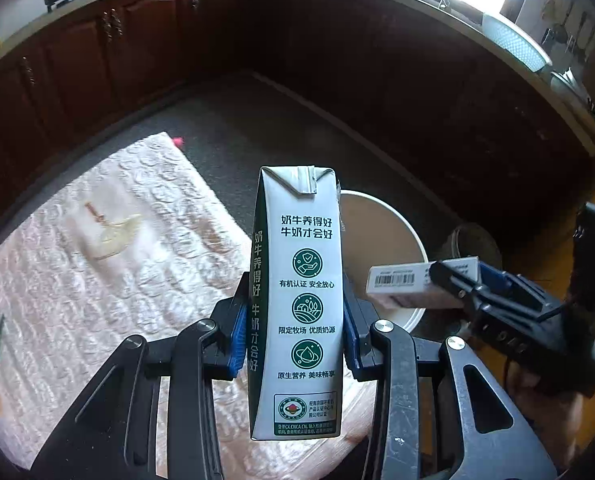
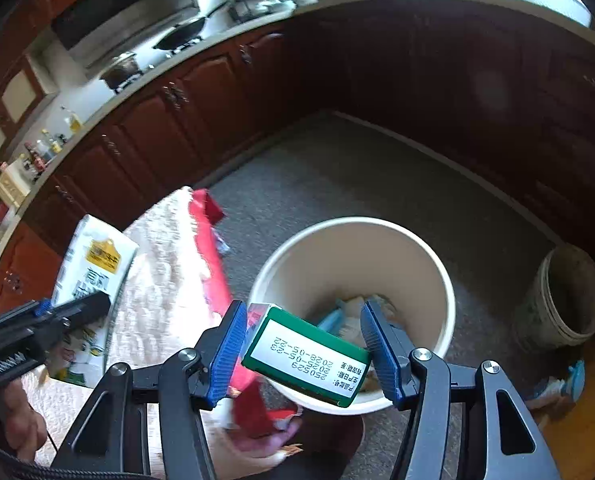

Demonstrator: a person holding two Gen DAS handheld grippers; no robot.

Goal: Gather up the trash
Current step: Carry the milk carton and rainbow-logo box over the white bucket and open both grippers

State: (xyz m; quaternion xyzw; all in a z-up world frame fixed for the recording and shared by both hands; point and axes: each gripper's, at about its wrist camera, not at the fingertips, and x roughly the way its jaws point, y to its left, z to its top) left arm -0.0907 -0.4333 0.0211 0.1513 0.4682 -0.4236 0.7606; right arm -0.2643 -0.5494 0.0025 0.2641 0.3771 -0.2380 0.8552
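Left wrist view: my left tongs (image 1: 293, 344) are clamped on a tall white-and-green milk carton (image 1: 297, 304), upright between the blue pads (image 1: 237, 340). It hangs over the near edge of a pale pink quilted mat (image 1: 97, 248), with the round cream plastic bin (image 1: 381, 256) just behind it on the grey floor (image 1: 257, 128).

In the right wrist view my right tongs (image 2: 303, 344) grip a small green-and-white box (image 2: 305, 356), tilted, above the bin's near rim (image 2: 377, 406). Crumpled scraps (image 2: 353, 316) lie at the bin's bottom. A red wrapper (image 2: 213, 256) lies along the mat's edge beside the bin. A dirty grey bucket (image 2: 565, 296) stands well apart to the right.
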